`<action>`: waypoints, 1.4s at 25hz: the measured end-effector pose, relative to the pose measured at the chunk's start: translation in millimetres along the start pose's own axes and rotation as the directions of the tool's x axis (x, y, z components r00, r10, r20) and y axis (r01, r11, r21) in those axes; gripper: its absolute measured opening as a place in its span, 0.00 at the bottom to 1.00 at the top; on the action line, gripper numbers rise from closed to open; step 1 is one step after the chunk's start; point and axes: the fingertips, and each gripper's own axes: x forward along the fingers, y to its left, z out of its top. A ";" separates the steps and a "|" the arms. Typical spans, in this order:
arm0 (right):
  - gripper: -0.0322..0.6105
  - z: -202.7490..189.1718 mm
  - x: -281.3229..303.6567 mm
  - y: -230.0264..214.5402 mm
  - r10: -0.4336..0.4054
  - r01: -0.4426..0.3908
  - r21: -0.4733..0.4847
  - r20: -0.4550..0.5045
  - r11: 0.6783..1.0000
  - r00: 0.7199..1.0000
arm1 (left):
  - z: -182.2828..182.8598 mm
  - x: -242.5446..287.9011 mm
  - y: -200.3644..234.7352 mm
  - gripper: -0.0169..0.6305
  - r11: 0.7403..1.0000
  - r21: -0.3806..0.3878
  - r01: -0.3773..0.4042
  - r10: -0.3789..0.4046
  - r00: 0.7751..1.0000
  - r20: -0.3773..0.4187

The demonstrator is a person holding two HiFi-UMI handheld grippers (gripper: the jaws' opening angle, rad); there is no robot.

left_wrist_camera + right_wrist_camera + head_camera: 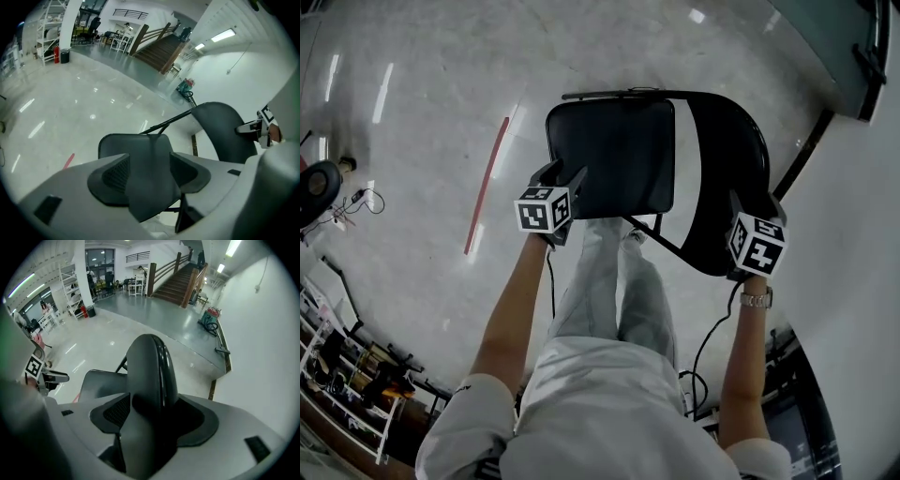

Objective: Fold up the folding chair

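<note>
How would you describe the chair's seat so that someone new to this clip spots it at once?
On the pale glossy floor, right in front of the standing person, is a black folding chair. Its seat is the flat, squarish pad with rounded corners, whose near edge sits between the open jaws of the left gripper. The backrest beside it is a narrower curved band.

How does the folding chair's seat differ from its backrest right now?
The seat is a squarish pad lying roughly level; the backrest is a narrower curved band standing upright behind it. The seat's front edge sits between the open jaws of the left gripper, while the backrest's top edge sits between those of the right gripper. Both are black and share one thin dark frame.
</note>
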 end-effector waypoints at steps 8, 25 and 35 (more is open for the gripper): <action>0.48 -9.8 17.2 0.0 -0.040 0.039 -0.022 -0.061 0.999 0.997 | -88.2 74.1 100.0 0.49 0.985 -0.135 -0.105 0.078 0.979 -0.190; 0.49 -12.6 16.5 2.3 -0.033 0.032 -0.016 -0.124 0.999 0.992 | -133.0 144.6 149.1 0.69 0.958 -0.215 0.188 -0.221 0.964 -0.145; 0.49 -12.1 17.1 -0.5 -0.046 0.043 -0.024 -0.130 0.999 0.990 | -134.9 158.2 140.0 0.69 0.906 -0.312 0.287 -0.330 0.939 -0.093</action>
